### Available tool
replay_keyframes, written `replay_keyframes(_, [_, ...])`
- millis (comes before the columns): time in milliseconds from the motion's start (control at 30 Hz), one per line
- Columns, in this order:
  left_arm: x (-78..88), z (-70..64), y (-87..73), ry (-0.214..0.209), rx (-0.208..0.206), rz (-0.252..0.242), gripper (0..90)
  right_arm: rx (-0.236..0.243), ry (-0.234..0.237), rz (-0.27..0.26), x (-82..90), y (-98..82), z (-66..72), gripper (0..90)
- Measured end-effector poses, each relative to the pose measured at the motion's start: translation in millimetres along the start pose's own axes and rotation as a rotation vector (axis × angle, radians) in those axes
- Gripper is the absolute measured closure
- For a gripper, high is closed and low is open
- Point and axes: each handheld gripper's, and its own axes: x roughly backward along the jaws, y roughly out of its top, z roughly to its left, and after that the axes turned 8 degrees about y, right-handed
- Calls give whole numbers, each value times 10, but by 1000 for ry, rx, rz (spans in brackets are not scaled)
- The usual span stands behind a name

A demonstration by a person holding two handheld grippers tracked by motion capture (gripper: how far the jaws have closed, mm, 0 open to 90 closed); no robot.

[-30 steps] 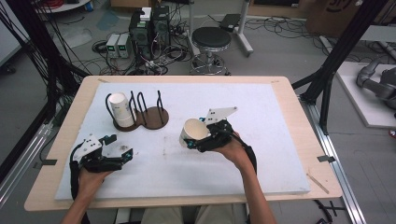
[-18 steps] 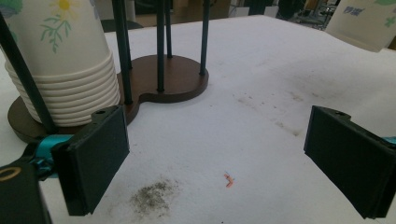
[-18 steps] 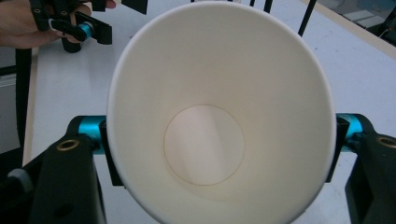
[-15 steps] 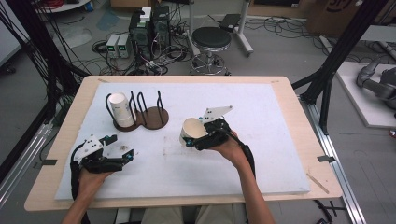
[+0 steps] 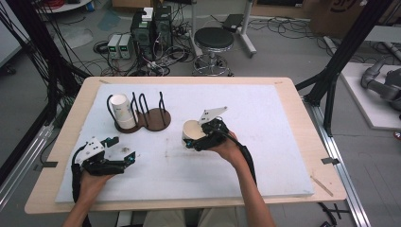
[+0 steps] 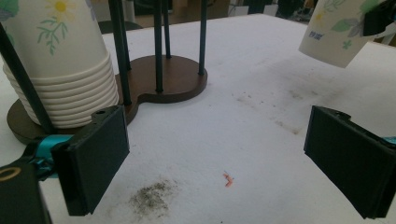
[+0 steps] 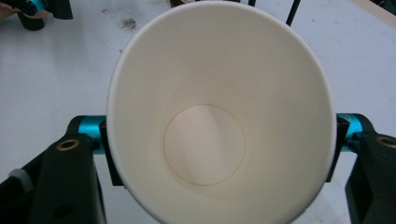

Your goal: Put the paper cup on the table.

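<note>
Nearest the person, at about 8 o'clock on the white mat point(image 5: 283, 156), the left gripper point(image 5: 124, 150) rests low with its jaws spread wide and nothing between them; in the left gripper view only bare mat, a grey smudge point(image 6: 152, 198) and a small red scrap point(image 6: 228, 179) lie between its black pads.

Close to the mat's centre, the right gripper point(image 5: 195, 139) clasps a paper cup point(image 5: 192, 129) across its sides, pads pressed against the wall on both flanks. The cup is tilted, held off the mat, with its mouth toward the gripper's camera; the right gripper view looks straight into it, and the cup is empty, its round white bottom plain to see.

Farther off, at about 10 o'clock, stands a wooden cup rack point(image 5: 153, 118) with dark upright rods. Its left bay holds a stack of flower-printed cups point(image 5: 122, 109), nested mouth down; the right bay holds nothing.
</note>
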Motion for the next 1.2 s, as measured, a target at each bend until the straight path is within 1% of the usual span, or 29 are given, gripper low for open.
replay_keyframes(100, [-1,-1,1,1,-1,5,67,-6,-17,20,-44,8,-3,275])
replay_keyframes(133, [-1,0,1,1,0,4,67,-8,-13,21,-59,8,-7,275])
replay_keyframes(200, [-1,2,1,0,3,3,67,-6,-26,35,-88,12,-12,275])
replay_keyframes(400, [-1,1,0,6,8,3,67,-4,-37,59,-169,21,-26,275])
replay_keyframes(467, [2,1,0,7,8,3,67,-8,-47,71,-197,22,-26,275])
replay_keyframes(533, [2,3,0,7,8,3,67,-4,-48,76,-220,23,-32,275])
replay_keyframes(567, [2,2,0,8,9,3,67,1,-58,84,-231,24,-32,275])
replay_keyframes(633, [2,2,-1,8,7,3,67,-3,-54,91,-256,24,-29,275])
replay_keyframes(700, [2,1,-2,9,6,0,67,3,-66,104,-283,24,-31,275])
replay_keyframes(767, [1,-1,-1,11,5,1,67,-4,-68,120,-311,20,-30,275])
replay_keyframes(833, [-1,-2,-1,9,2,0,67,2,-74,127,-328,19,-31,275])
replay_keyframes(900, [-1,-2,0,10,2,1,67,4,-69,130,-348,18,-32,275])
replay_keyframes(967, [-1,-3,0,11,1,3,67,6,-75,138,-367,16,-39,275])
replay_keyframes(1000, [-1,-3,1,11,1,4,67,1,-67,141,-378,13,-43,276])
replay_keyframes(1200, [-2,-9,0,13,0,4,67,6,-83,172,-459,-1,-57,275])
